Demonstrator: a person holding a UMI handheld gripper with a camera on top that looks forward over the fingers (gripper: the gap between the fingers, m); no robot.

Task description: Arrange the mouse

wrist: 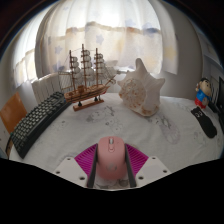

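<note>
white table (60,140), pink mouse (108,158) clamped between jaws

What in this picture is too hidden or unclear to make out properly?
- Mouse, gripper view: it sits between the fingers; whether the pink pads press it cannot be told.
- Keyboard: its near end runs out of view and the keys are too small to read.
- Remote and the colourful figure behind it: too small and edge-warped to identify.
- Window behind the model ship: glare washes out the outside.
</note>
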